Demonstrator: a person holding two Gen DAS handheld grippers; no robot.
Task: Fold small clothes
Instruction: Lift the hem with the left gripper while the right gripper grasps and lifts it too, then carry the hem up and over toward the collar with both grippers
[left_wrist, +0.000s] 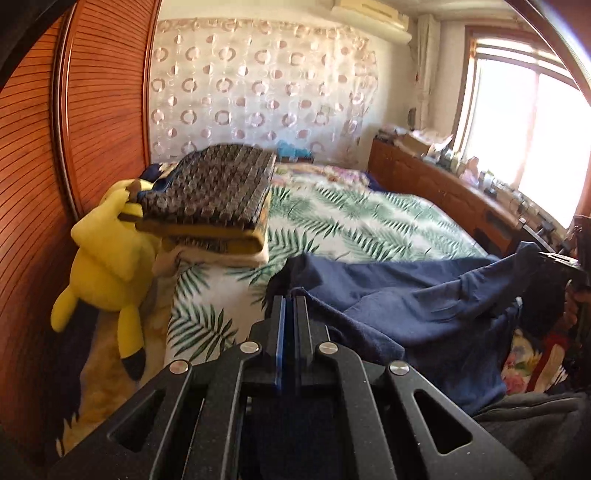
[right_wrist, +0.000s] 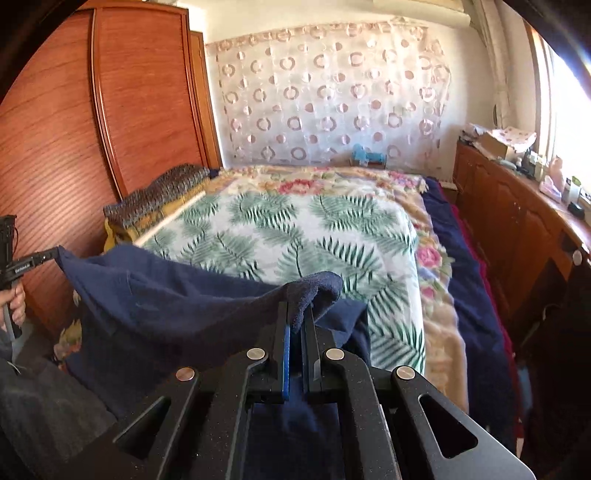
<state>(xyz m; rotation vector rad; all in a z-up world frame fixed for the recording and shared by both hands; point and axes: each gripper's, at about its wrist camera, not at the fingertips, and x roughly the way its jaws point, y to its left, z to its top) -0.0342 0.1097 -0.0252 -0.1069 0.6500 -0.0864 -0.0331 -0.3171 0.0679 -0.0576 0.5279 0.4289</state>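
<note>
Left wrist view: left gripper (left_wrist: 290, 306) clamped on navy garment (left_wrist: 406, 295), which spans rightward of its fingers to right gripper (right_wrist: 297, 317), likewise clamped; advice: keep cloth taut, lower evenly onto leaf-print blanket (right_wrist: 277, 229) ahead.

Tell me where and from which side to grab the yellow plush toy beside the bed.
Grip the yellow plush toy at one of its dangling legs or across its narrow body, coming from the bed side, since its far side lies against the wooden wardrobe. Its head looks tucked under the folded blanket stack, so that end seems harder to reach. Both grippers currently hold the navy garment.
</note>
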